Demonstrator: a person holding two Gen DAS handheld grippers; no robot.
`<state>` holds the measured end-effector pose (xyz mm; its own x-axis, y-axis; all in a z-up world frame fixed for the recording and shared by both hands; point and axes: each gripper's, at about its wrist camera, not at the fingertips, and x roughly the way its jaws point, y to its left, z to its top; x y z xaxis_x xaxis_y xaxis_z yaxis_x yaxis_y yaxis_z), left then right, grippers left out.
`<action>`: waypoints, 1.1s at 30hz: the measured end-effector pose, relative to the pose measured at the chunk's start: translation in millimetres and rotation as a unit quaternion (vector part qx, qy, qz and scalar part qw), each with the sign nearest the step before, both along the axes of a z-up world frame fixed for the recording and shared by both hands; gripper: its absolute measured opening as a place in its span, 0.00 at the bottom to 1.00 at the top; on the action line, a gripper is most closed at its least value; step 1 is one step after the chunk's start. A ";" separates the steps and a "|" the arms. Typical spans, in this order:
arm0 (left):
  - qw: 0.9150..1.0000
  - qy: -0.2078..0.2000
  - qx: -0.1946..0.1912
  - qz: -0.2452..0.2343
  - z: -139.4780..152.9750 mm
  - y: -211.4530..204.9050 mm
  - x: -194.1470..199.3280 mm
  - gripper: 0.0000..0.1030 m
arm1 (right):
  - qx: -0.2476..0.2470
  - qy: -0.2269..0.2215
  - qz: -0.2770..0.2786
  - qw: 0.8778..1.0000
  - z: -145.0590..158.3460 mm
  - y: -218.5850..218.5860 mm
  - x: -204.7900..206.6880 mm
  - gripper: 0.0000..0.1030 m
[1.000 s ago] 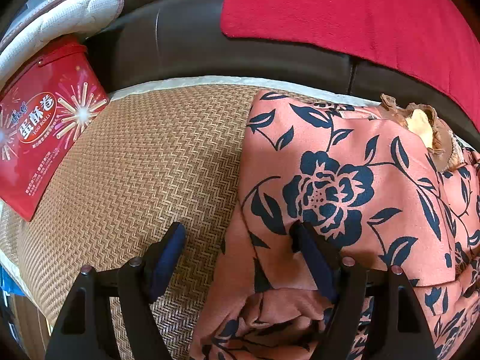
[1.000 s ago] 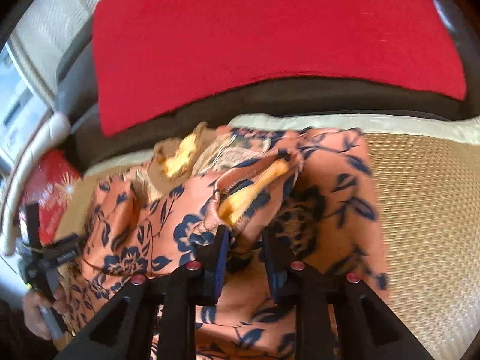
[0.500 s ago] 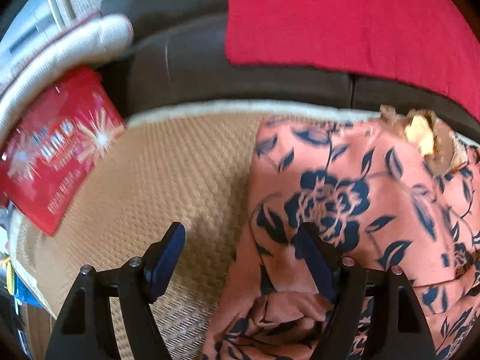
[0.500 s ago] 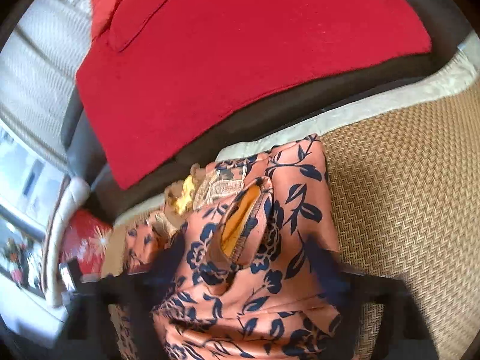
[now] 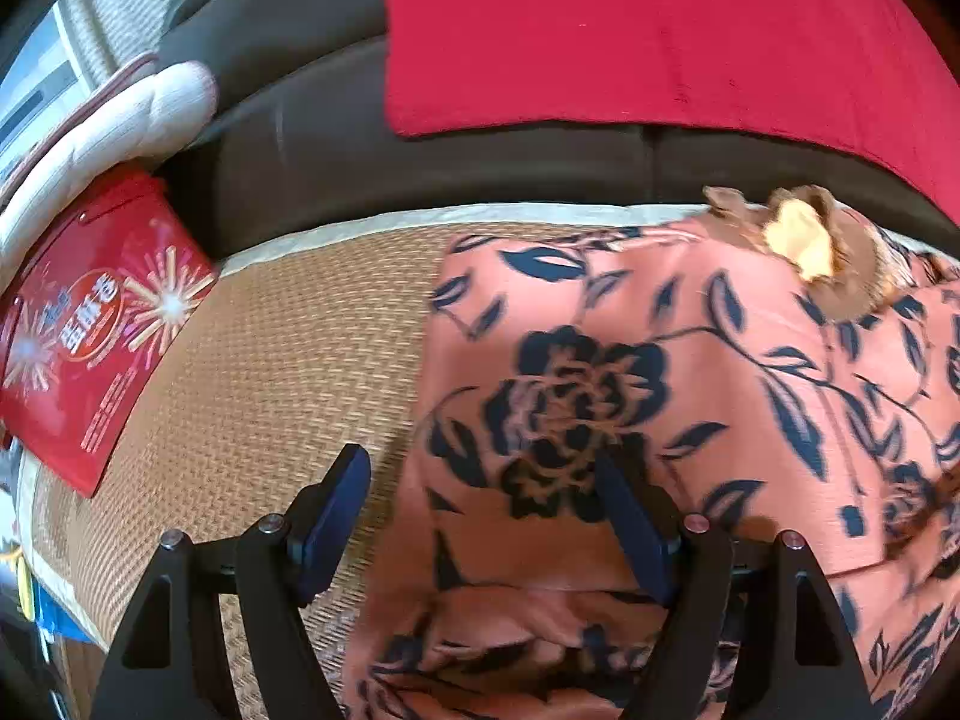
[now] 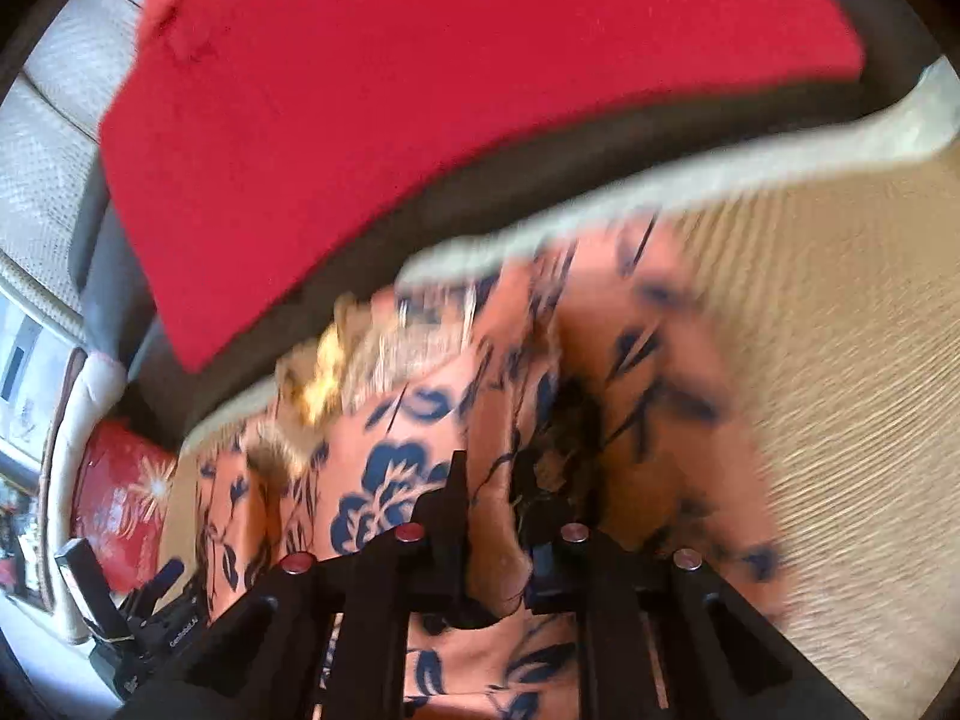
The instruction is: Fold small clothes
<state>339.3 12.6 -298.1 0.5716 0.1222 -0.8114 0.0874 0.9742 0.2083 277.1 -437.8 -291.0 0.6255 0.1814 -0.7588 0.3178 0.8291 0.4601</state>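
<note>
An orange garment with dark blue flowers (image 5: 600, 390) lies on a woven mat (image 5: 270, 360); its yellow-lined collar (image 5: 804, 240) sits at the far right. My left gripper (image 5: 480, 462) is open and straddles the garment's left edge, one finger over the mat and the other over the cloth. In the right wrist view the garment (image 6: 390, 480) is bunched and blurred. My right gripper (image 6: 492, 468) has its jaws closing tight, with a raised fold of the cloth pinched between them. The left gripper (image 6: 144, 600) shows at the lower left there.
A red printed box (image 5: 90, 330) lies at the mat's left end, below a white cushion (image 5: 120, 114). A red blanket (image 5: 630, 30) hangs over the dark sofa back (image 5: 420, 174) behind the mat. Bare mat (image 6: 840, 330) stretches to the right of the garment.
The right gripper opened wide over the garment, then closed on a fold near its middle, and its view rolled. The left gripper drew back a little and stayed open.
</note>
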 end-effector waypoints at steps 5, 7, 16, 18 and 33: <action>1.000 0.003 0.008 0.008 -0.8 4.7 -1.0 0.76 | -0.058 -0.028 0.007 0.998 20.5 -7.4 -28.6 0.13; 1.000 0.012 0.023 0.004 -7.5 0.3 -2.4 0.77 | -0.070 0.053 0.005 0.996 -11.1 -10.1 -22.1 0.16; 0.999 -0.028 0.030 0.001 15.8 -15.6 -14.1 0.76 | -0.073 -0.038 -0.081 0.993 41.1 -51.1 -51.7 0.22; 0.998 -0.057 0.015 -0.014 31.3 -27.7 -21.6 0.76 | -0.064 -0.051 -0.032 0.996 43.8 -32.7 -40.6 0.22; 0.999 -0.001 0.002 -0.033 10.5 -52.7 -16.5 0.78 | -0.093 0.005 0.023 0.995 0.6 2.5 4.0 0.22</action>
